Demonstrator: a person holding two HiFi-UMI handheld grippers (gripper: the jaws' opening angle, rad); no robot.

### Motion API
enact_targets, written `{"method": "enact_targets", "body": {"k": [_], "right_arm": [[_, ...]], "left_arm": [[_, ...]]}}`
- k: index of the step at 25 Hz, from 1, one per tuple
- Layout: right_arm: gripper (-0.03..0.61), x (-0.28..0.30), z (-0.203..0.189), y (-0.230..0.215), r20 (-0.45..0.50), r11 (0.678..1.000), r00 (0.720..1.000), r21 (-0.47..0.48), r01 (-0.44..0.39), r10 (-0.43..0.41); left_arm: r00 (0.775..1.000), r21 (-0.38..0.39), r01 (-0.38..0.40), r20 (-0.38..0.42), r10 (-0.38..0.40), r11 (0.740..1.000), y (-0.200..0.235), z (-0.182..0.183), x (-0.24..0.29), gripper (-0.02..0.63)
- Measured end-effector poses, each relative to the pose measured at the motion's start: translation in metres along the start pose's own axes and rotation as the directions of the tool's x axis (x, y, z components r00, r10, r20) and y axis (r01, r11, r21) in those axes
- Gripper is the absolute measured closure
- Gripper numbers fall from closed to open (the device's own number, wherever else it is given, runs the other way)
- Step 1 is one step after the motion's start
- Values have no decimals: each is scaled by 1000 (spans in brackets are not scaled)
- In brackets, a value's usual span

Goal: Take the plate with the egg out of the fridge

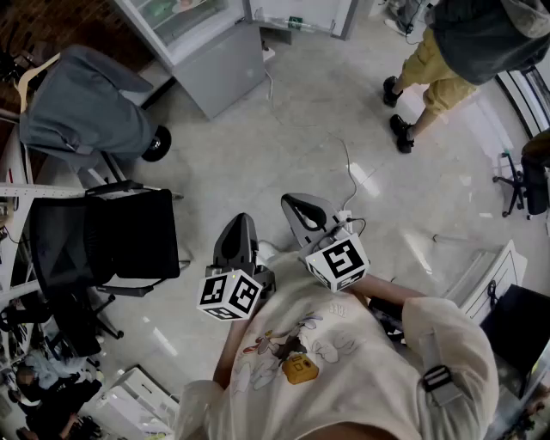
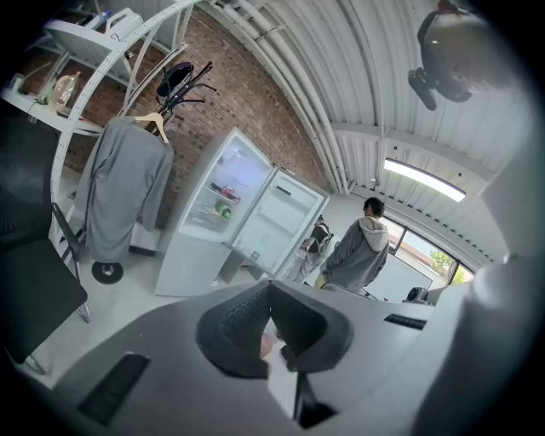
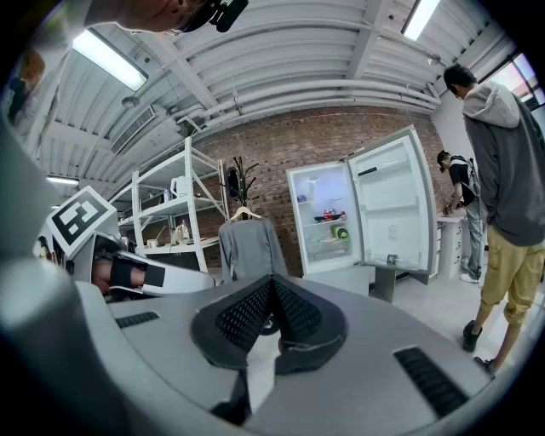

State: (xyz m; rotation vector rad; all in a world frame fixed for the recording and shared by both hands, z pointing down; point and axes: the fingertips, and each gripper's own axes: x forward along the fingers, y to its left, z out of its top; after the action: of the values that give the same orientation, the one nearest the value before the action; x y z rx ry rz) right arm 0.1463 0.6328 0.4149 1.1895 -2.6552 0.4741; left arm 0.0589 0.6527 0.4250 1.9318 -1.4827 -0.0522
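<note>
The white fridge point(image 1: 199, 41) stands across the room at the top of the head view, its door point(image 1: 302, 15) swung open. The lit shelves point(image 3: 324, 223) hold small items, among them something green point(image 3: 340, 232); I cannot make out a plate or an egg. Both grippers hang in front of my chest, well short of the fridge. The left gripper point(image 1: 238, 234) is shut with nothing in it, its pads meeting at the tip point(image 2: 271, 288). The right gripper point(image 1: 302, 216) is also shut and empty, its tips touching point(image 3: 272, 283).
A black office chair point(image 1: 116, 236) stands close on my left. A grey jacket point(image 1: 82, 107) hangs on a wheeled rack beside the fridge. A person in yellow shorts point(image 1: 447, 60) stands at the right, near the open door. A cable point(image 1: 348, 176) trails across the floor.
</note>
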Motion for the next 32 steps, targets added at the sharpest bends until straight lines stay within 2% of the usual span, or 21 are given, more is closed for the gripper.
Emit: {"method": "enact_targets", "body": {"k": [3,6,13,18,23,27,32], "right_arm": [[572,34,8,-5,40,999,999,-43,-5,7],[572,49,11,-5,51,999,999,-44,-10,12],[572,69,15,2,52,998,997,-47,-53,55],[572,82,4,29,34,994,994,-52,-98,99],[572,98,-6,51,26,999,998,-13,-48,48],[572,101,-17,67,3,999,1000,34,-14,14],[572,109,-16,49,-8,999,1000,37,22,-21]], "left_arm": [[999,34,20,47,-22,999,17,20,21,604],[998,34,12,65,-14,999,29,26,25,604],[997,37,-23,76,20,999,46,34,17,604],[998,11,-54,45,53,998,73,26,4,604],[999,-14,-46,22,46,999,107,27,-11,604],[998,-42,-47,-32,46,998,131,24,-19,604],[999,-51,0,-36,-1,999,129,33,10,604]]}}
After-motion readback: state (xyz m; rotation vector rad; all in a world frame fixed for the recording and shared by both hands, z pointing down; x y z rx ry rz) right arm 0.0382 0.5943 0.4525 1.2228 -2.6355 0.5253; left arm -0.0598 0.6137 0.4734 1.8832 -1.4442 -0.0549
